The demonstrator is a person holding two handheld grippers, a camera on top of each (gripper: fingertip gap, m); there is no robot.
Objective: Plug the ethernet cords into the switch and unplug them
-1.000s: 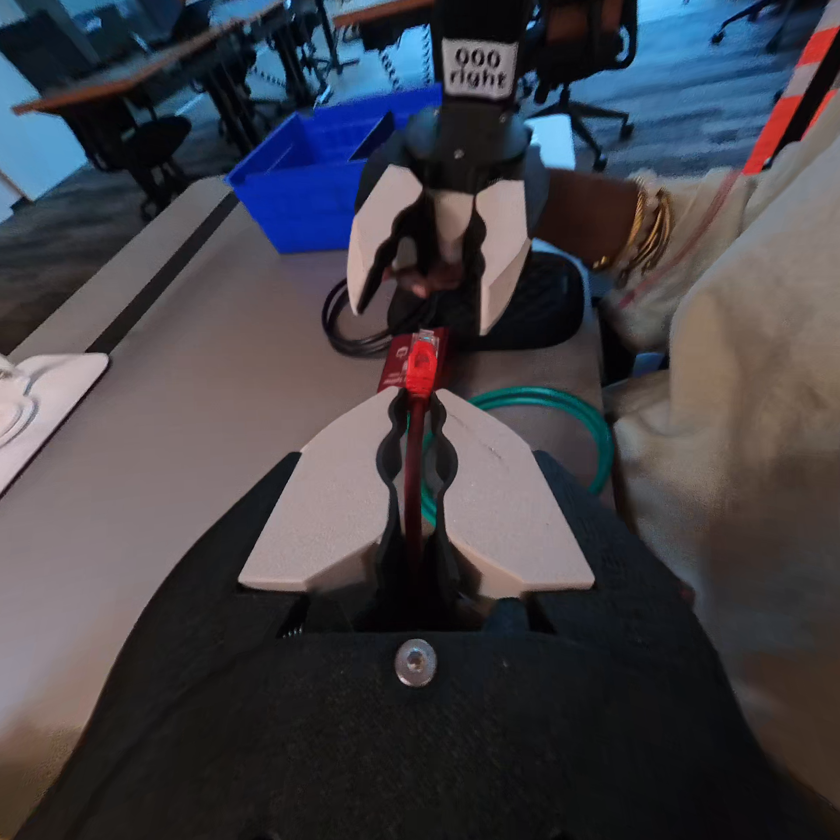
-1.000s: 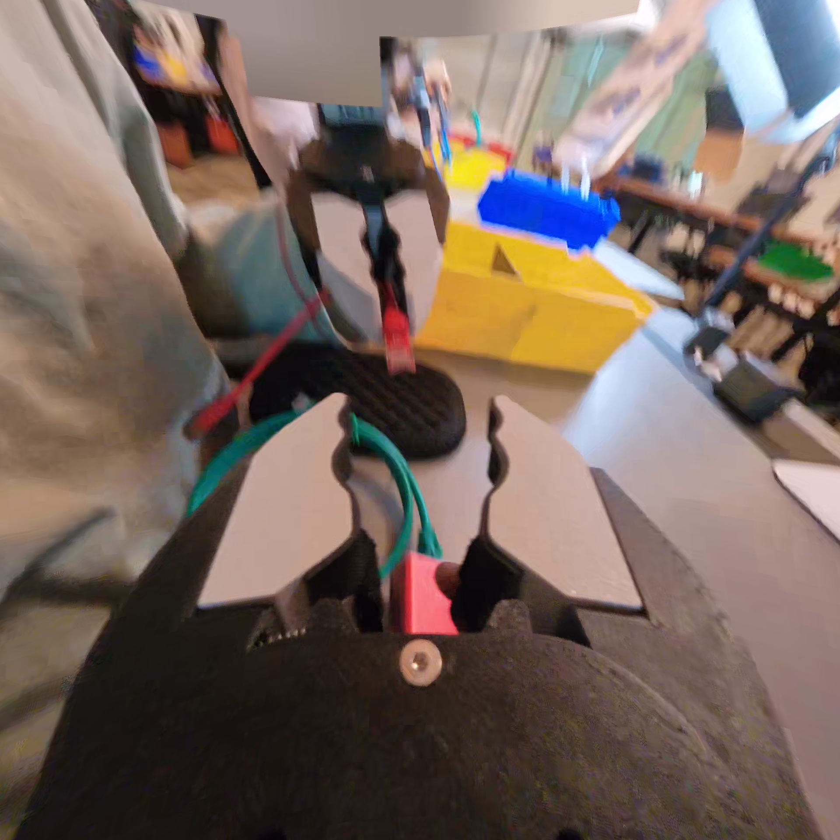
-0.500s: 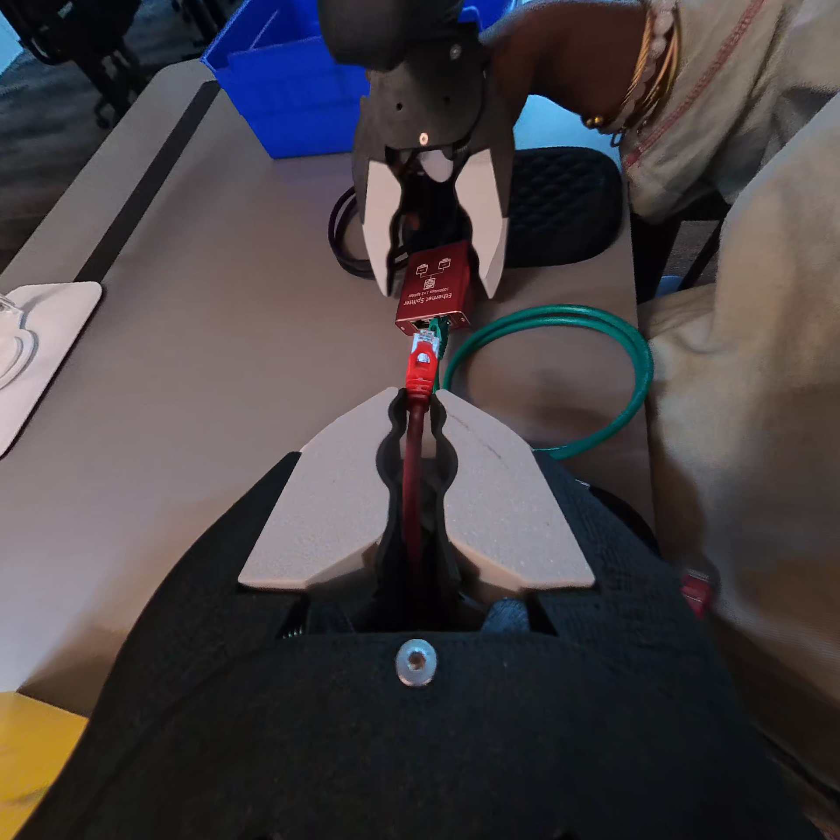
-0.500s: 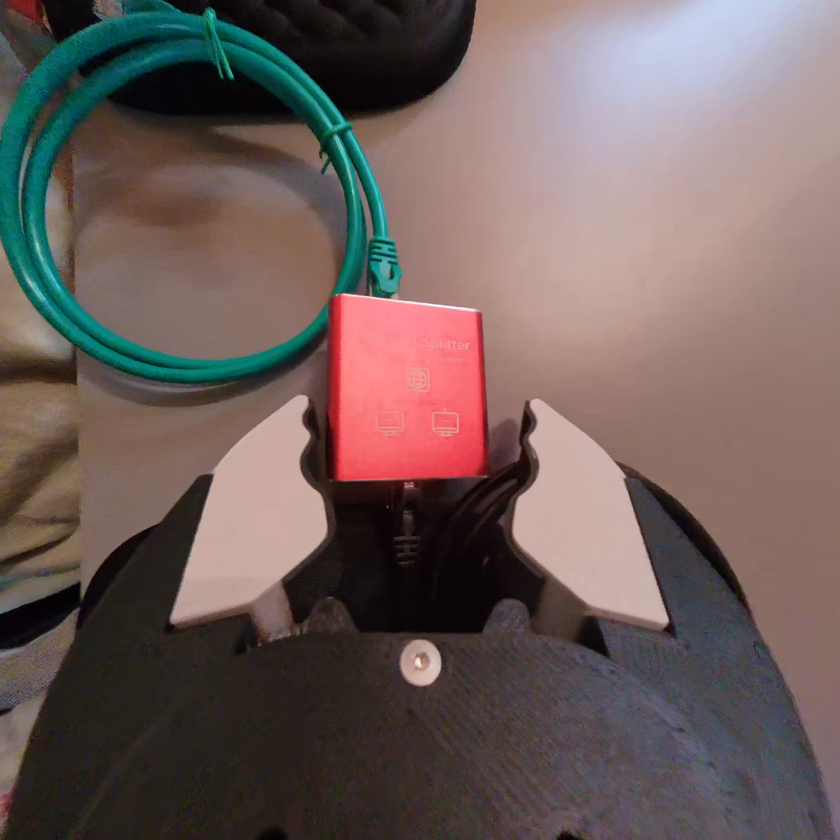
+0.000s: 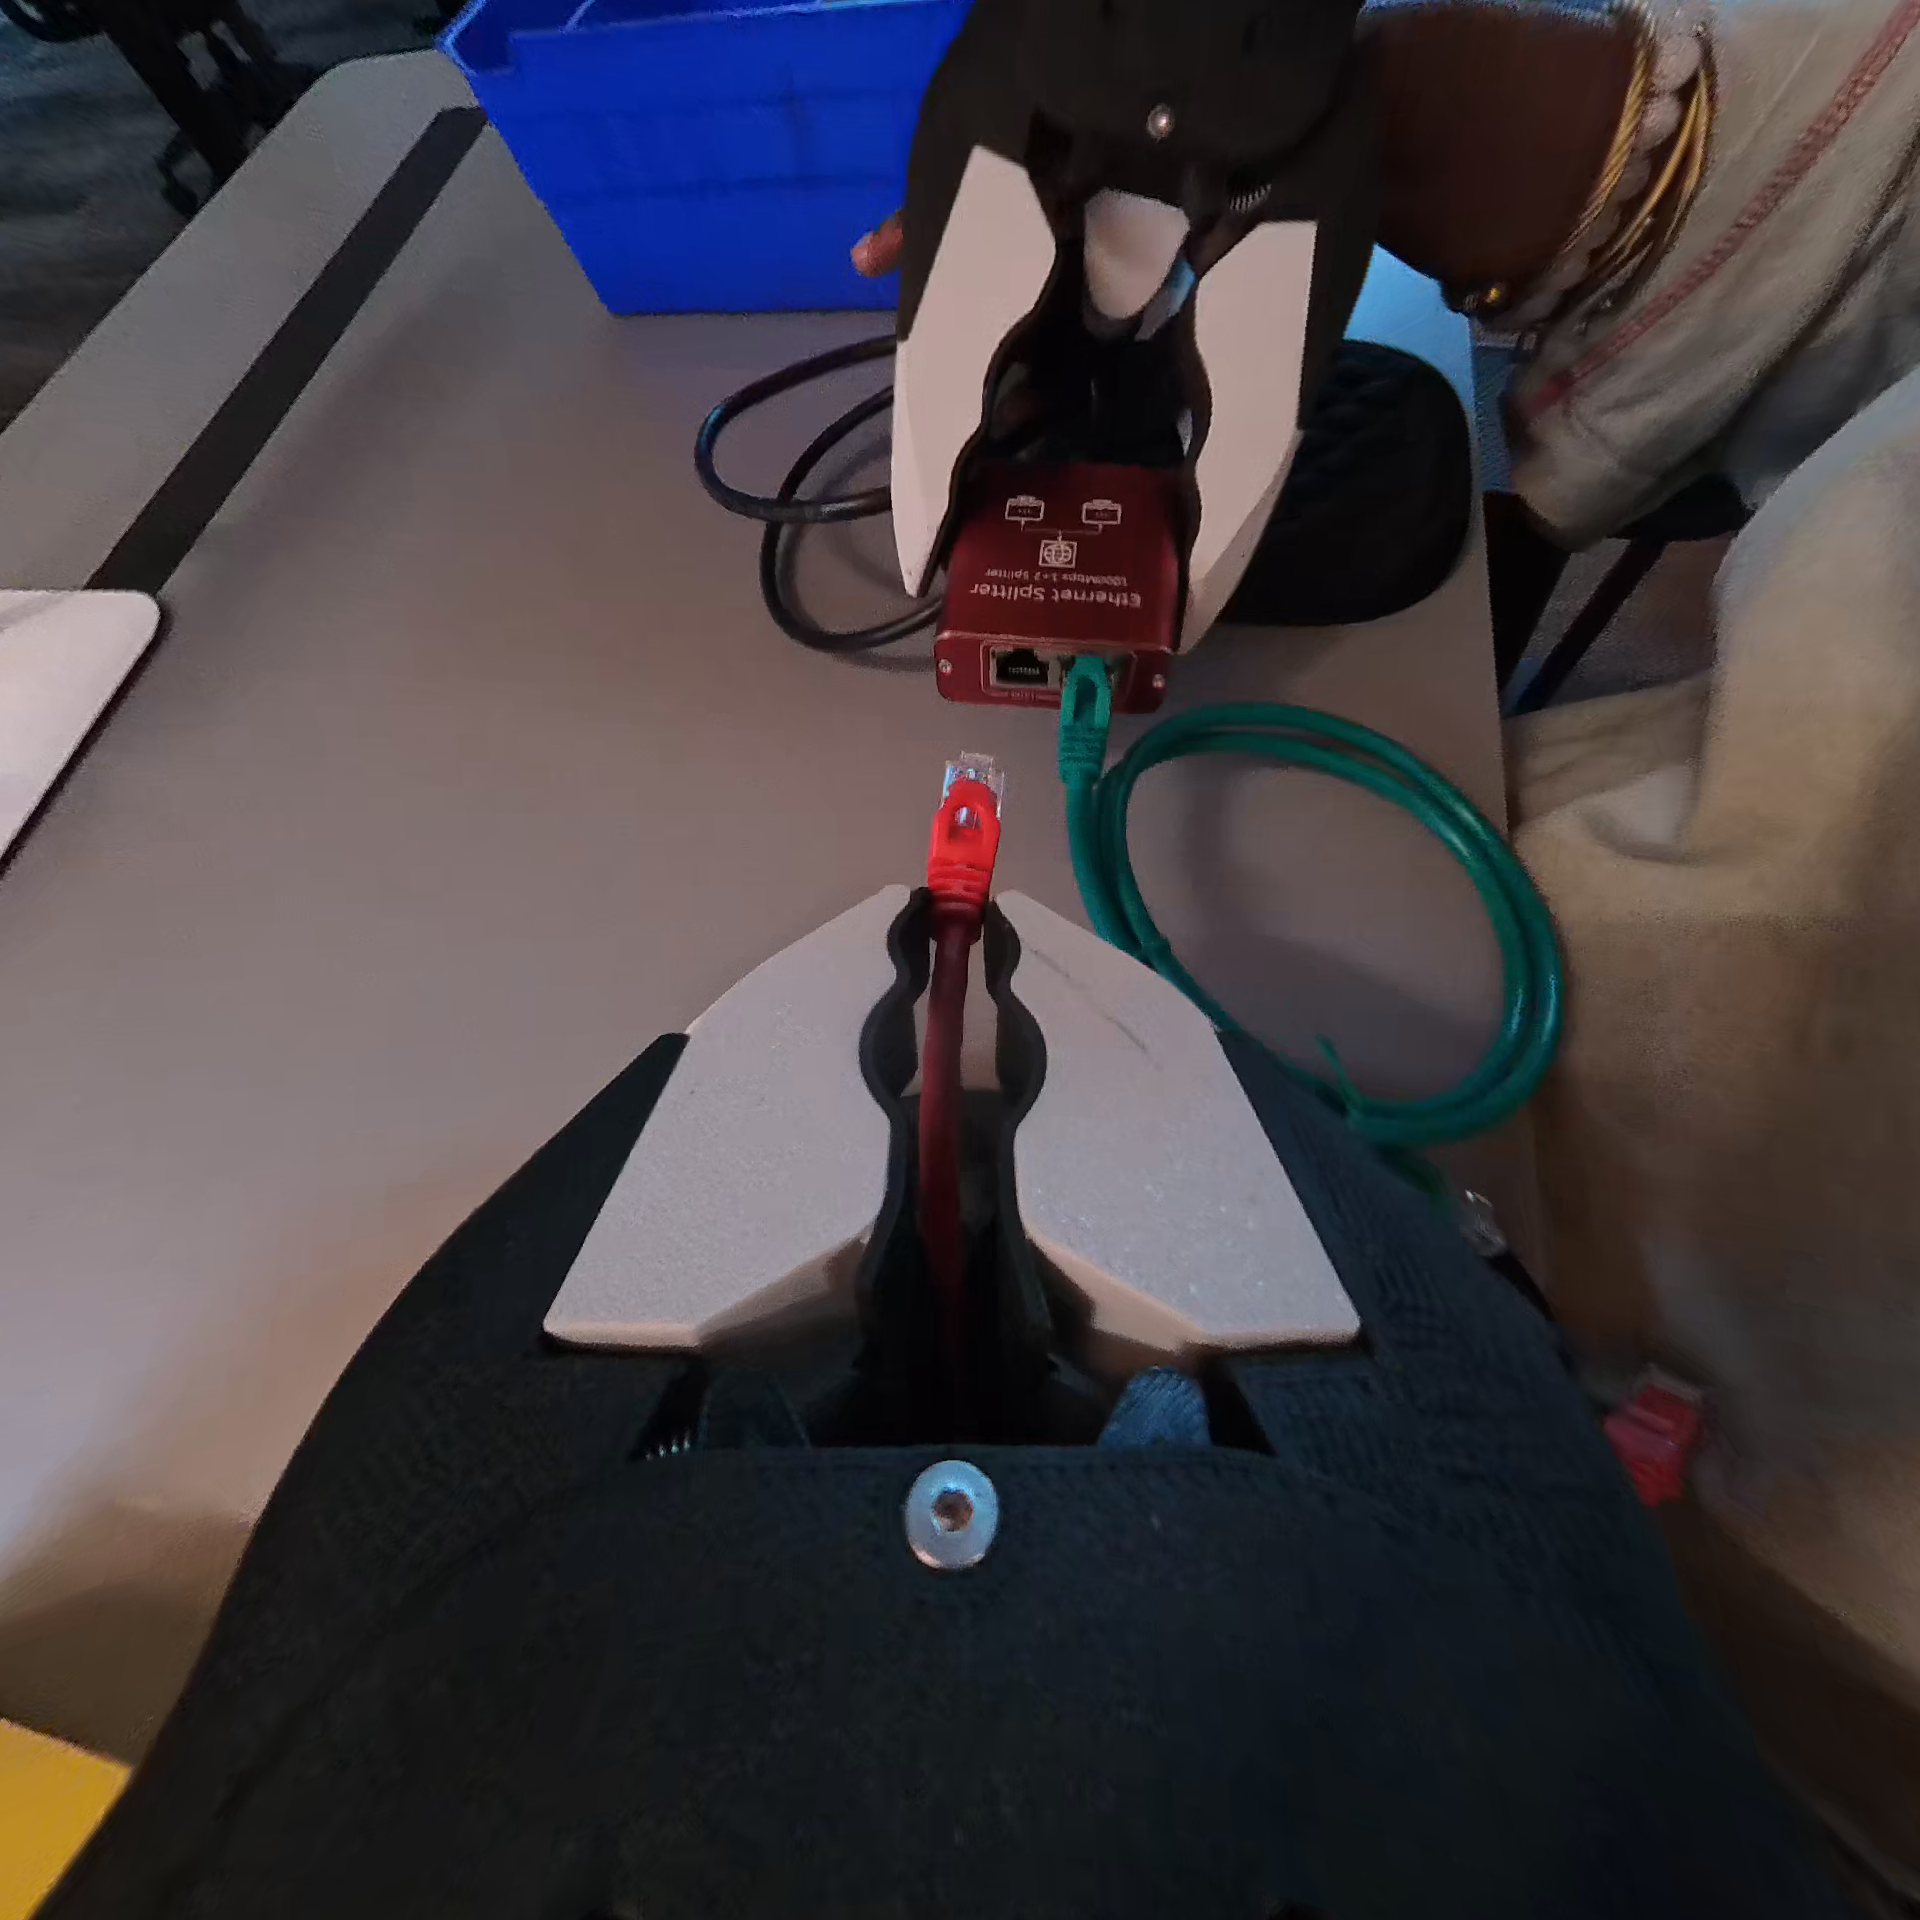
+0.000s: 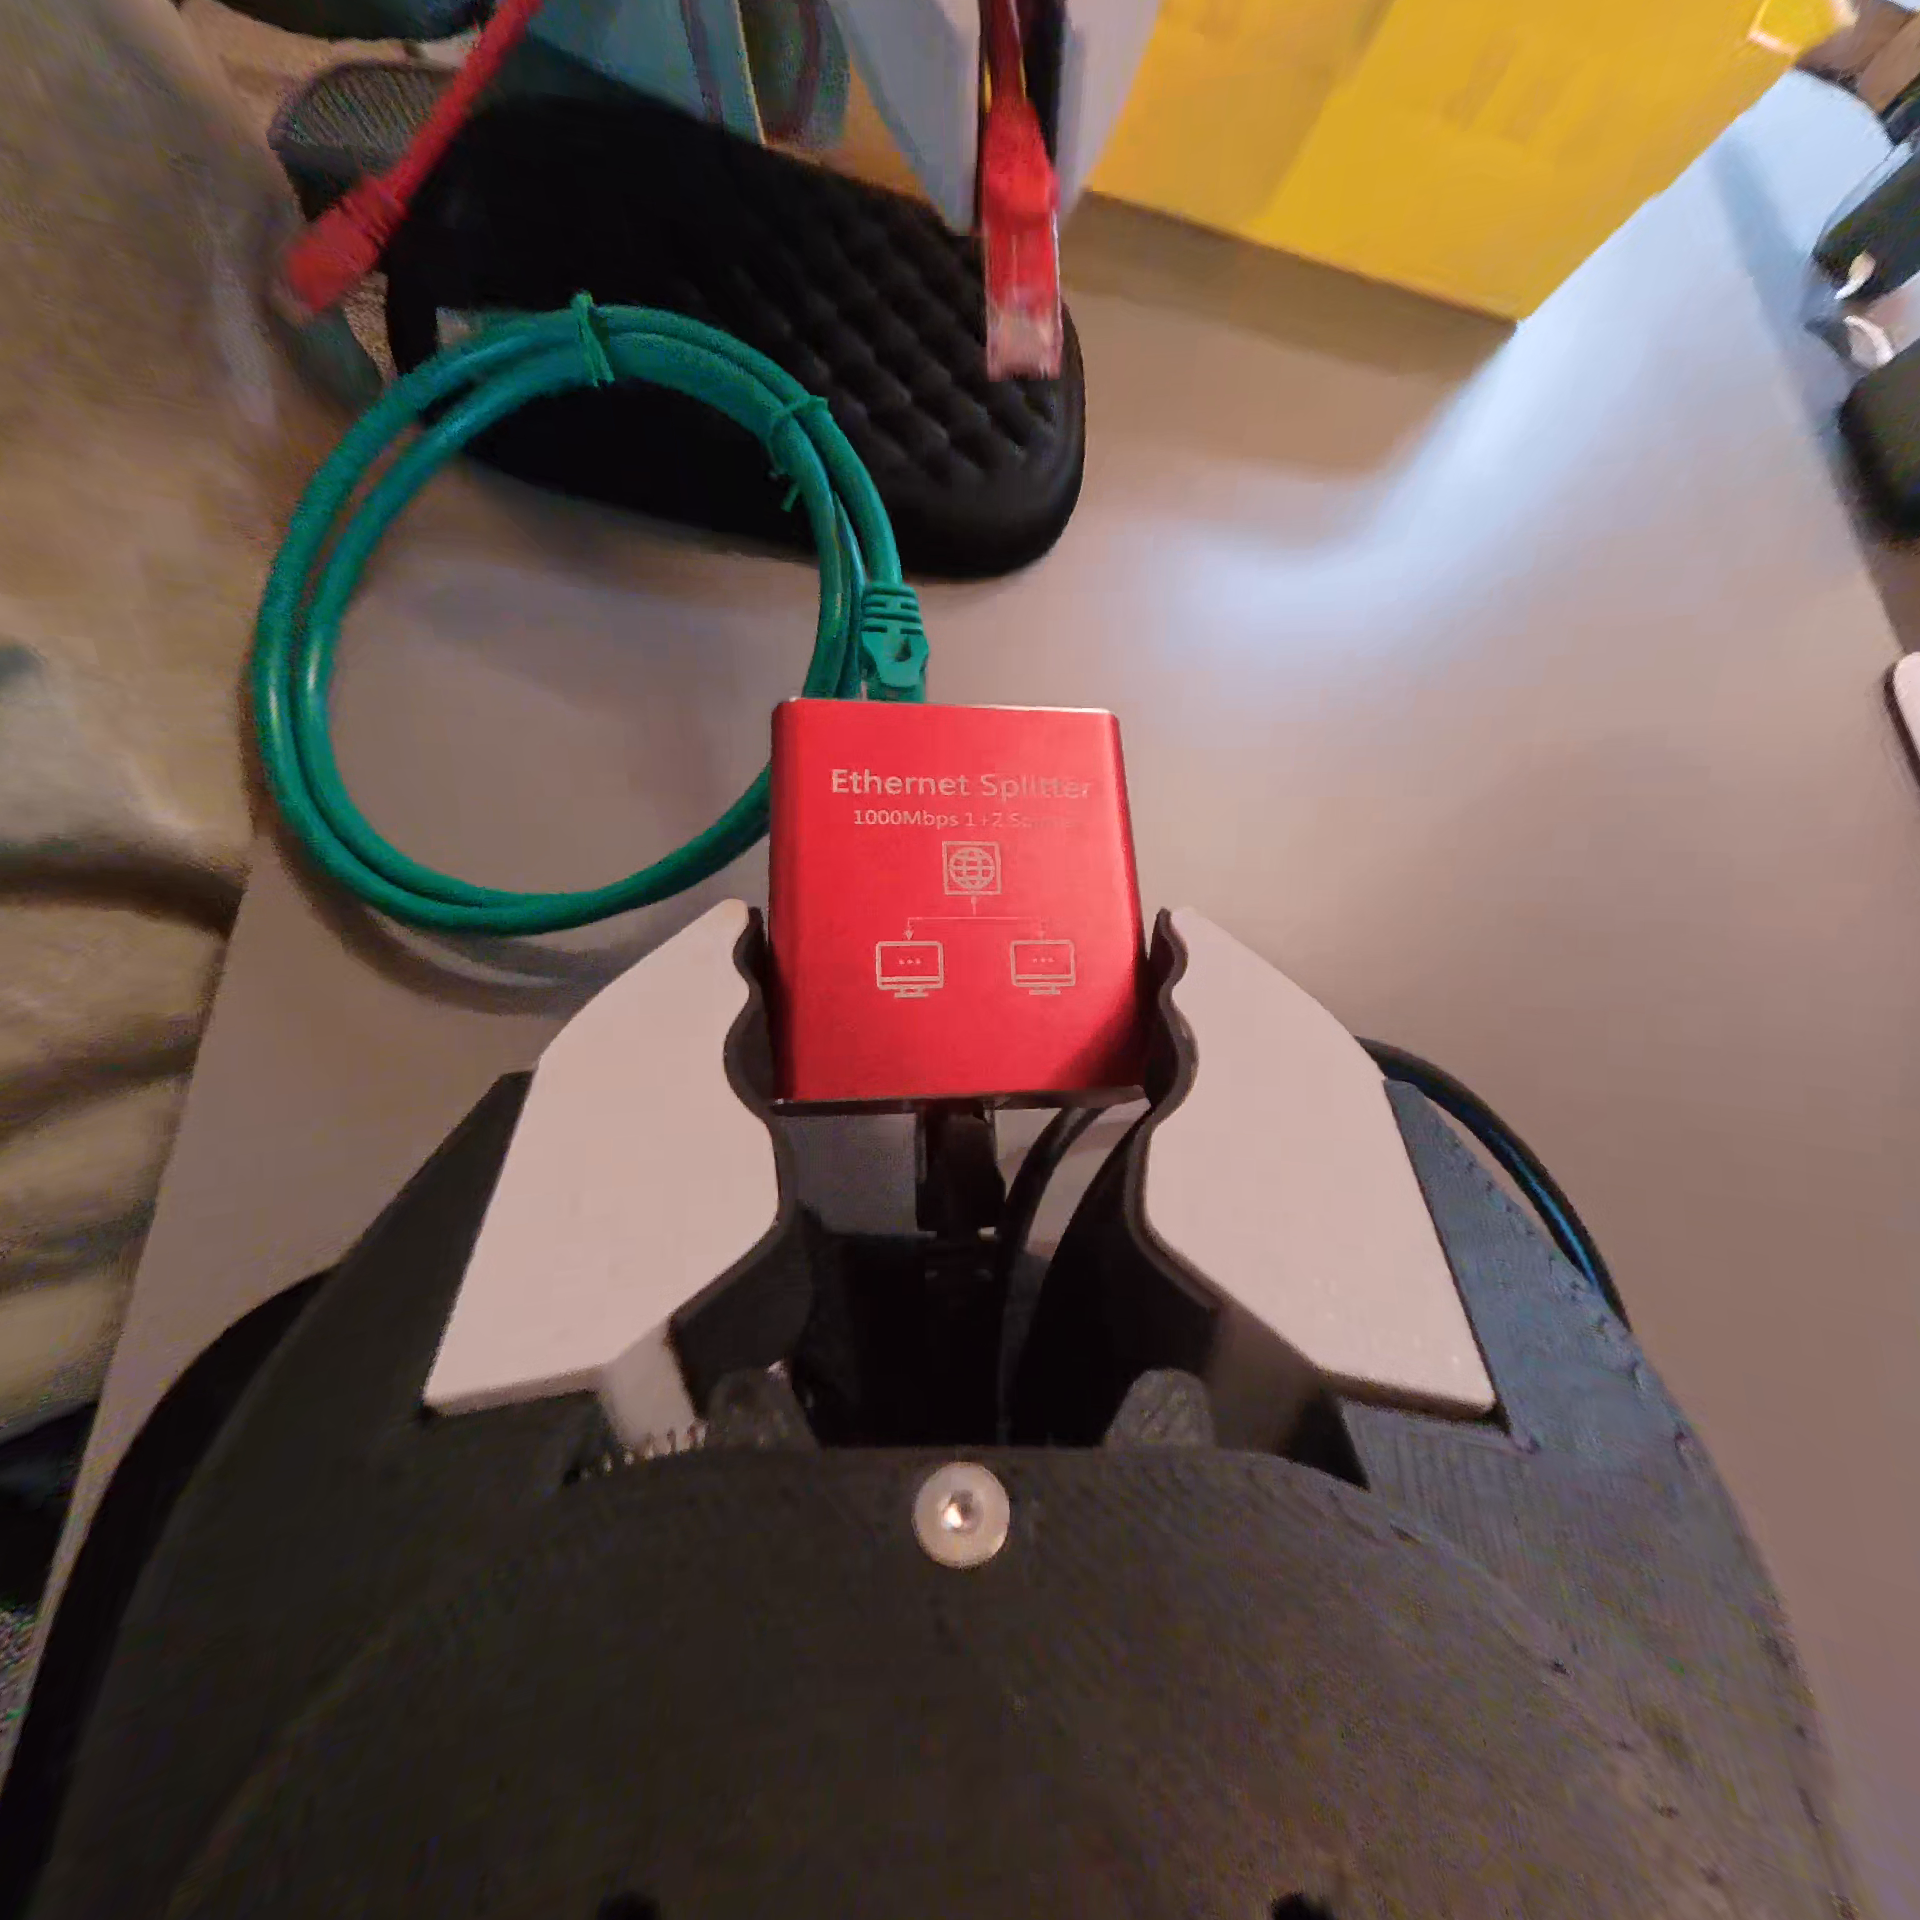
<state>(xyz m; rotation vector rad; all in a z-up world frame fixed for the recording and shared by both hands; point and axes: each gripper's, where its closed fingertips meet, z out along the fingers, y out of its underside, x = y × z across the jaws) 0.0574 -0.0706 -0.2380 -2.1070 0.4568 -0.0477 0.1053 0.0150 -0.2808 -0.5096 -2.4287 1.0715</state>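
Between our left gripper (image 5: 961, 914) jaws, pinched tight, sits the red cord (image 5: 964, 847); our right gripper (image 6: 961, 930) clamps the switch (image 5: 1055, 592) near the table's (image 5: 416, 779) far edge, green cord (image 5: 1081, 717) plugged. We should line up the empty port squarely and push straight.

Smooth metallic red switch (image 6: 956, 894), rubbery green cord (image 5: 1496, 894), matt grey tabletop (image 5: 468, 779), quilted black pad (image 6: 790, 312)

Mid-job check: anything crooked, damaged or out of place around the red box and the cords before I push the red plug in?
Nothing stands out. The switch sits square in the right gripper, the green cord is seated in one front port, and the other port is empty. The red cord's plug, held straight in the left gripper, looks intact.
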